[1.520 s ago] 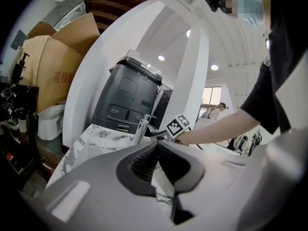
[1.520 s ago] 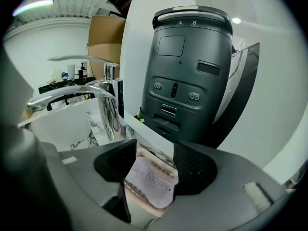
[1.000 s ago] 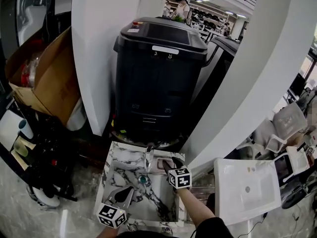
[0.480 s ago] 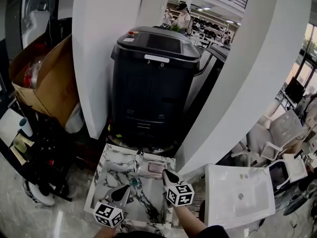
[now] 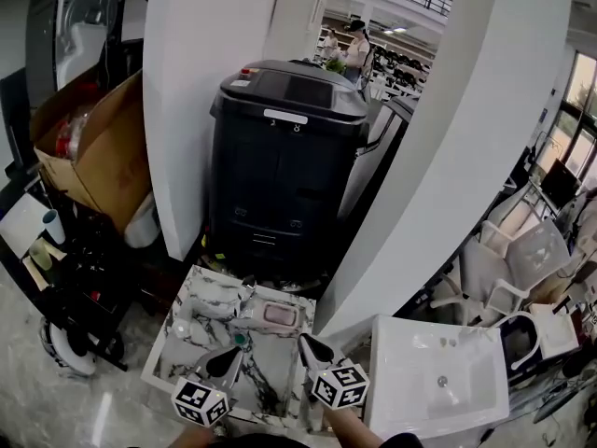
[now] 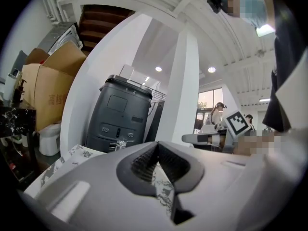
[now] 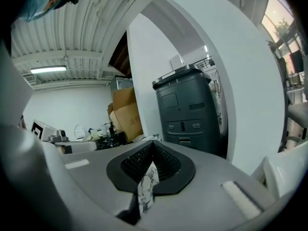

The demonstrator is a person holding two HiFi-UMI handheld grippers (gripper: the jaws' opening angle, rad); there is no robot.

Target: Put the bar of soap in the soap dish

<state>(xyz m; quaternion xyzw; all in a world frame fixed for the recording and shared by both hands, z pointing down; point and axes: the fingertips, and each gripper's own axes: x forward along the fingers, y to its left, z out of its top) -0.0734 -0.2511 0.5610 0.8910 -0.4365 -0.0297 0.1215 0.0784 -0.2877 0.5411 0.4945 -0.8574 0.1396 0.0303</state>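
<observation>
A pinkish bar of soap (image 5: 277, 316) lies in the soap dish (image 5: 257, 324) on the back rim of the marble sink (image 5: 182, 343), just right of the chrome tap (image 5: 246, 293). My right gripper (image 5: 305, 345) hovers short of the dish over the sink's right side, shut with nothing in it. In the right gripper view its pads (image 7: 153, 146) meet, and only marble shows behind them. My left gripper (image 5: 229, 359) hangs over the sink's near left part, also shut and empty (image 6: 156, 146). The left gripper view catches the right gripper (image 6: 208, 138) beside it.
A tall black machine (image 5: 284, 157) stands behind the sink between white columns (image 5: 201, 91). At the left are a cardboard box (image 5: 93, 147) and a cluttered dark rack (image 5: 65, 278). A white basin (image 5: 438, 381) lies on the floor at the right, with chairs (image 5: 522, 259) beyond.
The right gripper was open at the soap dish; it has pulled back toward me, risen and shut, and the soap stays in the dish. The left gripper has also risen a little.
</observation>
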